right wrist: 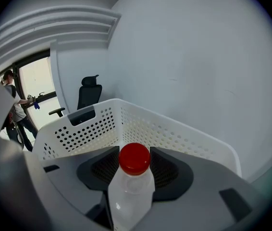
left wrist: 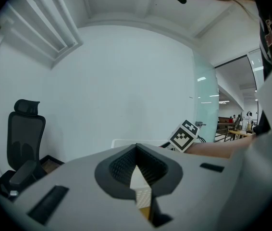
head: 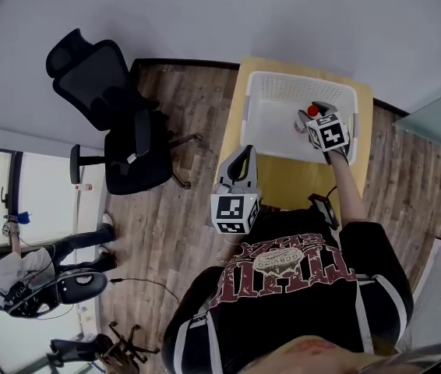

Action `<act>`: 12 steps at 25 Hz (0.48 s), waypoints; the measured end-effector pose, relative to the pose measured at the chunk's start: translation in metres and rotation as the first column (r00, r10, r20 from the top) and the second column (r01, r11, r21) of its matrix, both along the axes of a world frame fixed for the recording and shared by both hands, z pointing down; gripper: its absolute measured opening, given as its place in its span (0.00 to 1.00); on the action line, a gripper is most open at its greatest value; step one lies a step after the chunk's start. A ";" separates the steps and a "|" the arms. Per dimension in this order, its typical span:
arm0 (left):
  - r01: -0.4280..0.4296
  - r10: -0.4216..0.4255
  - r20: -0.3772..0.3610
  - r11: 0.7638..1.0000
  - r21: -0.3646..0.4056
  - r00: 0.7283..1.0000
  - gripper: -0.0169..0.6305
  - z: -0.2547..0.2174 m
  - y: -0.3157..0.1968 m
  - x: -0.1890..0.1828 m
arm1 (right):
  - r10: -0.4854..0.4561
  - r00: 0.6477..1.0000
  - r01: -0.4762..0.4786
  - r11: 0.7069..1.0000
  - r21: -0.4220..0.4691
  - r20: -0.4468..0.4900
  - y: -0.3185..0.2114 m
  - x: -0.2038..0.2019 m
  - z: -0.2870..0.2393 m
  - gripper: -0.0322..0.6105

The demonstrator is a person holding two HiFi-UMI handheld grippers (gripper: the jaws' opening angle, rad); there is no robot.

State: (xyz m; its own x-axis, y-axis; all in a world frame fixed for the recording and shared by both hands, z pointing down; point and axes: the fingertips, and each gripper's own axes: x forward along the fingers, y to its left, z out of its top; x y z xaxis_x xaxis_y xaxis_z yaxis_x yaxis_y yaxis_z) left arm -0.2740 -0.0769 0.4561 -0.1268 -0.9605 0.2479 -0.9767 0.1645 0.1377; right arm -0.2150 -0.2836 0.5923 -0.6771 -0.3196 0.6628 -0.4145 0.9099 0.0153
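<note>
In the basket (head: 267, 92), the right gripper (head: 312, 118) grips a bottle (right wrist: 132, 189), unreleased; beside the basket, the left gripper (head: 245, 151) is closed, empty.

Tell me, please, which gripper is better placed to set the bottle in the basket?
Right: the right gripper is shut on the bottle over the basket; the left gripper is shut, empty, farther away.

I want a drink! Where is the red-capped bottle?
Head view, upper right: the bottle sits clamped in the right gripper, over the white basket's right side on the yellow table.
</note>
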 end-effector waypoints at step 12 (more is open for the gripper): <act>0.012 -0.012 -0.001 1.000 -0.002 1.000 0.07 0.000 0.004 -0.003 | 0.021 0.999 -0.021 1.000 -0.008 0.031 -0.004 -0.001 -0.005 0.34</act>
State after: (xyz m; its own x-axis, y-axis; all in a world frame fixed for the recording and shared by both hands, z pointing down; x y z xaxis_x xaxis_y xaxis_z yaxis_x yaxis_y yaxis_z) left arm -0.2770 -0.0731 0.4558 -0.1376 -0.9583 0.2504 -0.9745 0.1762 0.1387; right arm -0.2163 -0.2871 0.5870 -0.6907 -0.3288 0.6440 -0.4339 0.9010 -0.0054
